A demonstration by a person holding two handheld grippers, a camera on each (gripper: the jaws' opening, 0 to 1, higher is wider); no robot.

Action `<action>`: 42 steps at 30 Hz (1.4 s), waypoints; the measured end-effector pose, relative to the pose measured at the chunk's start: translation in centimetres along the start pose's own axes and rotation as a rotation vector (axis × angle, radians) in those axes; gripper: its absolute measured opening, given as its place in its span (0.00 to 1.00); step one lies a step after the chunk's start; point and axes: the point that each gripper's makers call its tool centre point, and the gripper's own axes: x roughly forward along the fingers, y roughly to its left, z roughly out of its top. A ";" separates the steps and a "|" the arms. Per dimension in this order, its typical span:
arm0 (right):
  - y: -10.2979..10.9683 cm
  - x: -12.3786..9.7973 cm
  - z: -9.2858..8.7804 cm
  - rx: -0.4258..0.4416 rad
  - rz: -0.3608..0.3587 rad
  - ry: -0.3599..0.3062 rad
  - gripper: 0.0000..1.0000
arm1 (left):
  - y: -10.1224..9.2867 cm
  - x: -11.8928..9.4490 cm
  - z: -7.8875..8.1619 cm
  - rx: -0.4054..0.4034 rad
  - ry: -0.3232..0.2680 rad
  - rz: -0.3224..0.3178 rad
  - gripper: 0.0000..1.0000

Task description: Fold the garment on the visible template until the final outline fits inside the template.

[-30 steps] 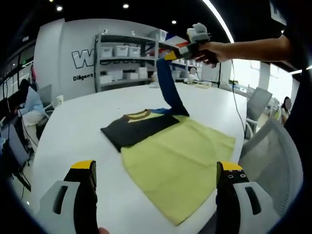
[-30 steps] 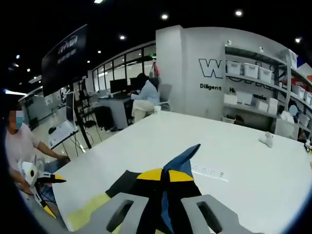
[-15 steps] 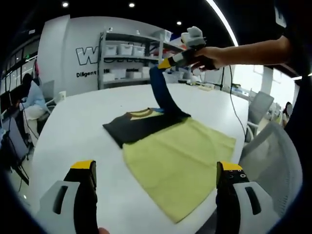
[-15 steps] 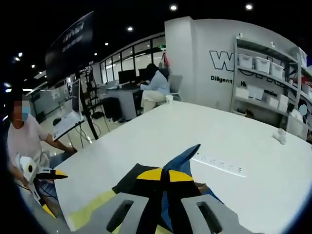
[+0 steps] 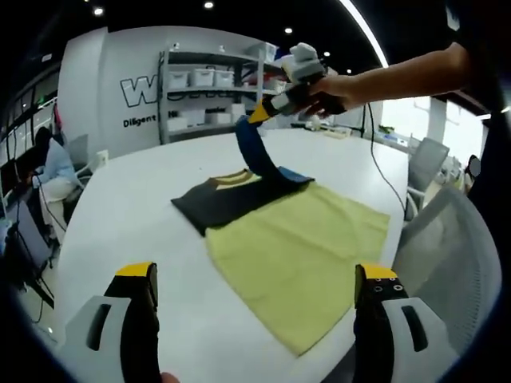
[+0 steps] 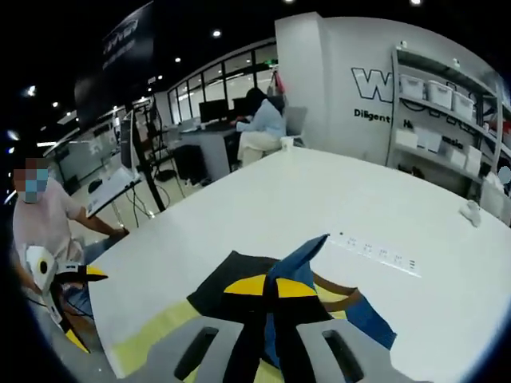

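Observation:
A dark garment (image 5: pixel 227 198) with a yellow-brown collar lies partly on a yellow-green template sheet (image 5: pixel 307 247) on the white table (image 5: pixel 128 215). Its blue sleeve (image 5: pixel 254 152) is lifted off the table, with my right gripper (image 5: pixel 259 113) shut on its end, held by a hand above the collar. In the right gripper view, the right gripper (image 6: pixel 267 286) pinches the blue sleeve (image 6: pixel 297 259) over the dark garment (image 6: pixel 227 281) and a strip of template sheet (image 6: pixel 152 333). My left gripper (image 5: pixel 255 273) hangs open, holding nothing, near the table's front edge. That left gripper (image 6: pixel 80 275) also appears far left.
A grey mesh chair (image 5: pixel 451 239) stands close on the right of the table. Shelves with white bins (image 5: pixel 207 88) line the back wall. A socket strip (image 6: pixel 377 251) and a small white object (image 6: pixel 471 211) lie on the table. A person (image 6: pixel 40 223) sits at the table's edge.
My right gripper has carried the blue sleeve lower and to the left, over the collar area. The left gripper stays open in place.

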 end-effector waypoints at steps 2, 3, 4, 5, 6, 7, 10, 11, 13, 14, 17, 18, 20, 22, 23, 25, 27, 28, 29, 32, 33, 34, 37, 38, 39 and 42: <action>0.3 0.5 -0.4 0.004 0.008 0.010 0.00 | 0.1 0.0 -0.3 0.005 0.008 0.000 0.99; 0.4 0.7 -0.5 0.005 0.010 0.014 0.00 | 0.1 0.0 -0.4 0.004 0.010 0.001 0.99; 0.6 1.0 -0.7 0.004 0.012 0.020 0.00 | 0.1 0.0 -0.4 0.000 0.012 0.002 0.99; 0.7 1.2 -0.9 0.003 0.014 0.025 0.00 | 0.1 0.0 -0.5 -0.002 0.012 0.002 0.99; 0.8 1.5 -1.1 0.002 0.015 0.031 0.00 | 0.1 0.0 -0.6 -0.002 0.013 0.003 0.99; 0.9 1.8 -1.3 0.002 0.016 0.036 0.00 | 0.2 0.0 -0.6 -0.002 0.014 0.003 0.99; 1.1 2.7 -2.1 0.007 0.018 0.061 0.00 | 0.3 0.0 -0.8 -0.013 0.011 0.009 0.99; 1.3 3.2 -2.6 0.020 0.020 0.078 0.00 | 0.4 0.0 -0.8 -0.018 0.010 0.011 0.99; 1.5 3.9 -3.4 0.015 0.016 0.092 0.00 | 0.4 0.0 -1.0 -0.023 0.010 0.016 0.99; 1.6 4.1 -3.7 0.019 0.013 0.101 0.00 | 0.4 0.0 -1.1 -0.029 0.010 0.018 0.99; 1.7 4.9 -4.5 0.034 0.010 0.119 0.00 | 0.3 -0.1 -1.5 -0.041 0.014 0.020 0.99; 1.9 5.1 -4.7 0.040 0.012 0.123 0.00 | 0.3 -0.1 -1.5 -0.041 0.016 0.021 0.99; 2.3 5.6 -4.9 0.052 0.021 0.127 0.00 | 0.3 -0.2 -1.6 -0.042 0.019 0.022 0.99; 2.7 6.0 -5.1 0.049 0.025 0.133 0.00 | 0.4 -0.2 -1.7 -0.046 0.021 0.027 0.99; 2.8 6.1 -5.2 0.049 0.025 0.135 0.00 | 0.5 -0.3 -1.7 -0.049 0.021 0.029 0.99; 3.1 6.4 -5.4 0.054 0.028 0.139 0.00 | 0.6 -0.4 -1.7 -0.053 0.020 0.032 0.99; 3.4 6.7 -5.6 0.057 0.030 0.141 0.00 | 0.8 -0.4 -1.8 -0.057 0.020 0.036 0.99; 3.5 6.8 -5.7 0.058 0.033 0.143 0.00 | 0.8 -0.4 -1.8 -0.058 0.019 0.037 0.99; 3.8 6.9 -5.8 0.058 0.037 0.146 0.00 | 0.8 -0.5 -1.8 -0.058 0.019 0.038 0.99; 4.2 7.5 -6.1 0.059 0.042 0.152 0.00 | 0.9 -0.7 -2.0 -0.061 0.020 0.041 0.99; 4.4 7.7 -6.2 0.060 0.044 0.154 0.00 | 0.9 -0.7 -2.0 -0.064 0.020 0.043 0.99; 4.7 7.8 -6.3 0.059 0.045 0.156 0.00 | 1.0 -0.8 -2.1 -0.066 0.019 0.045 0.99; 5.1 8.1 -6.5 0.059 0.047 0.162 0.00 | 1.2 -1.1 -2.3 -0.076 0.020 0.053 0.99; 5.5 8.2 -6.6 0.061 0.050 0.165 0.00 | 1.2 -1.1 -2.4 -0.078 0.020 0.056 0.98; 5.6 8.3 -6.7 0.061 0.050 0.168 0.00 | 1.3 -1.2 -2.6 -0.082 0.020 0.058 0.98; 5.8 8.8 -7.0 0.049 0.045 0.173 0.00 | 1.3 -1.4 -2.8 -0.093 0.020 0.063 0.98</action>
